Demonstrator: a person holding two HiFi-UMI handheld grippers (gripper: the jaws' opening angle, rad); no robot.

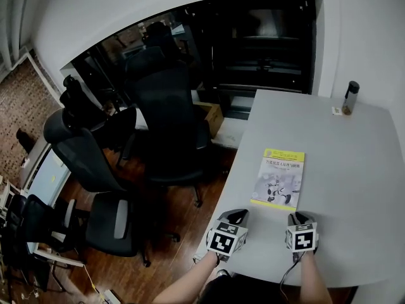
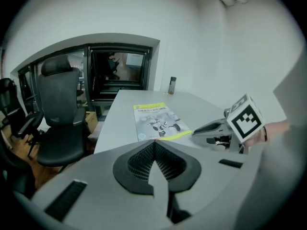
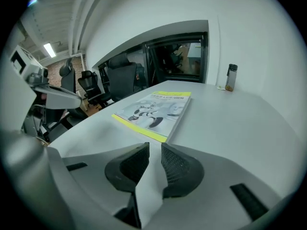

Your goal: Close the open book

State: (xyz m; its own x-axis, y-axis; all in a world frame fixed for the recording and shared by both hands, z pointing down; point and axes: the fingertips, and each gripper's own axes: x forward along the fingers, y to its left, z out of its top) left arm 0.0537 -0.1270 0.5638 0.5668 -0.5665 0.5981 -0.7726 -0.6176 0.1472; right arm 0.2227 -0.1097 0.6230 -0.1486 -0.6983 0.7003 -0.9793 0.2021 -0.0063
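Left grey gripper [image 2: 154, 147] has its black ribbed jaws pressed together on nothing; right grey gripper [image 3: 155, 152] holds its jaws slightly apart, empty. Just beyond both, the yellow-and-white paperback book [image 1: 279, 178] lies closed on the pale grey table [image 1: 354, 170]

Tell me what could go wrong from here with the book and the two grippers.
1. The book already lies closed, cover up. A further nudge could slide it toward the left edge of the table, as the head view shows it.
2. The right gripper, jaws slightly apart and empty, sits just short of the book's yellow strip. Moving forward might catch and lift the cover.
3. The left gripper is shut, so it can only push.
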